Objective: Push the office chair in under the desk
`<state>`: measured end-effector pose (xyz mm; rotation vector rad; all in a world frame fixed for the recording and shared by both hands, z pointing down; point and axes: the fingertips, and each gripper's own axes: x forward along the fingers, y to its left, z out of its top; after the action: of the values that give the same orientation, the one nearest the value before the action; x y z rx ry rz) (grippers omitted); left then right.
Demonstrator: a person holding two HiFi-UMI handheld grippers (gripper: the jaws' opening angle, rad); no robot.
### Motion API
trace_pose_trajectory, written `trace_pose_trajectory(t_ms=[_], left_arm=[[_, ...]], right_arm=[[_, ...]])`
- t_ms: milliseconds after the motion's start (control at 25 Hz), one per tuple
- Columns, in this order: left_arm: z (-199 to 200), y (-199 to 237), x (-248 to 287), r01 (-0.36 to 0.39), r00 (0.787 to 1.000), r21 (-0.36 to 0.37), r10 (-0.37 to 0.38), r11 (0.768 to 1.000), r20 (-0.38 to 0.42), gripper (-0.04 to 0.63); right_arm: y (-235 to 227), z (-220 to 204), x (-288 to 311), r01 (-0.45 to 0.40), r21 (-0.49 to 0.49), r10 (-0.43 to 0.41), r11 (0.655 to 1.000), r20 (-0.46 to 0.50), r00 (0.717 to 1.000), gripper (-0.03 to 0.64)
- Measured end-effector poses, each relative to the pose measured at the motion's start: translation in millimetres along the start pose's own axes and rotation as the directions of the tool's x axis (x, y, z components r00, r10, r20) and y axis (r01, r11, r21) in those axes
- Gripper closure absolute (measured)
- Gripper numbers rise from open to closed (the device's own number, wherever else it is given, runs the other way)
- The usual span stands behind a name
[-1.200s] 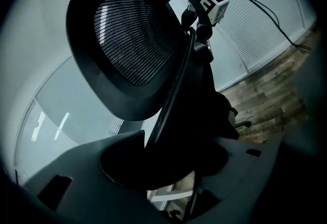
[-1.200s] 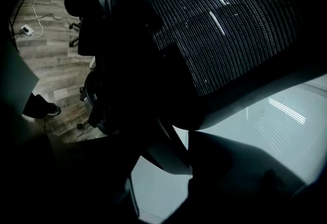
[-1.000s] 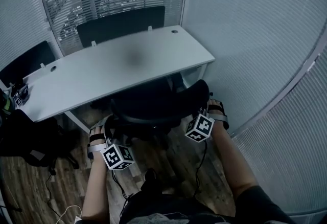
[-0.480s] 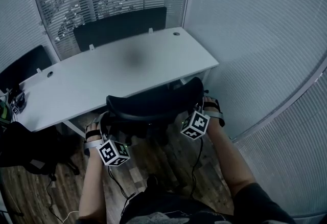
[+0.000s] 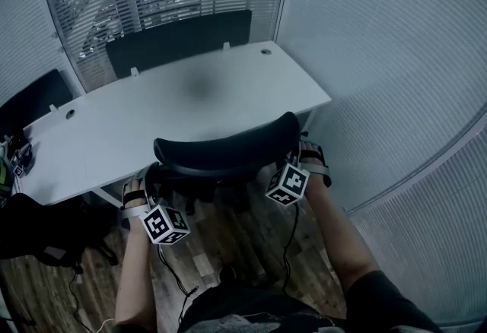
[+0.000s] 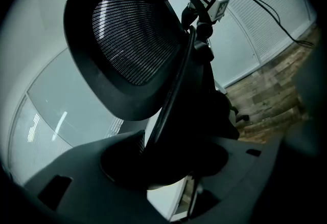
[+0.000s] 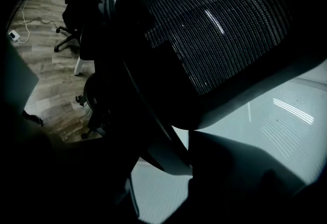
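The left gripper [image 5: 151, 181] is clamping the left edge of the backrest of the office chair [image 5: 224, 147]; in the left gripper view the frame is running between its jaws. The chair is standing at the near edge of the desk [image 5: 152, 118], with its seat seemingly tucking beneath the white surface and its backrest rising just in front of it. The right gripper [image 5: 298, 158] is gripping the backrest's right edge the same way.

As I judge it, both sides should be pushing forward evenly, so the chair is rolling straight rather than swivelling. Easing in slowly seems wise, since the backrest could be catching on the desk edge.

The chair is showing black, with a curved mesh backrest inside a solid rim, and is sitting on a wheeled base over the wood-patterned floor [image 5: 251, 240].
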<state>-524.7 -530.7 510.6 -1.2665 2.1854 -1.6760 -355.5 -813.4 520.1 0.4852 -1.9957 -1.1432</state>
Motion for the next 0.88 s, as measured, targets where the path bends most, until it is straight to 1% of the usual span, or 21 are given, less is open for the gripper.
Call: trace_pose_trajectory(t_ms=[280,400,520,680,880], left_arm=[[-7,14,24,-0.013,1.0,0.005,0.013,1.0,0.008,0.351],[-8,16,28,-0.014,1.0,0.009,0.014,1.0,0.025,0.351],[-5,15,30,-0.025,0.999,0.018,0.025,1.0,0.044,0.354],[0,12,33,-0.039,0.998,0.024,0.037,0.999,0.046,0.354],[-2,16,32,-0.028,0.999,0.017,0.028,0.999,0.037,0.354]], right_arm=[[-7,17,22,0.01,0.001,-0.01,1.0,-0.001,1.0,0.328],[-11,22,28,0.02,-0.004,-0.02,1.0,-0.008,1.0,0.328],[-15,20,35,0.03,-0.01,-0.031,0.999,-0.031,0.999,0.328],[-14,14,42,0.04,-0.015,-0.04,0.999,-0.03,0.999,0.328],[-19,19,40,0.053,-0.027,-0.054,0.998,-0.044,0.998,0.328]])
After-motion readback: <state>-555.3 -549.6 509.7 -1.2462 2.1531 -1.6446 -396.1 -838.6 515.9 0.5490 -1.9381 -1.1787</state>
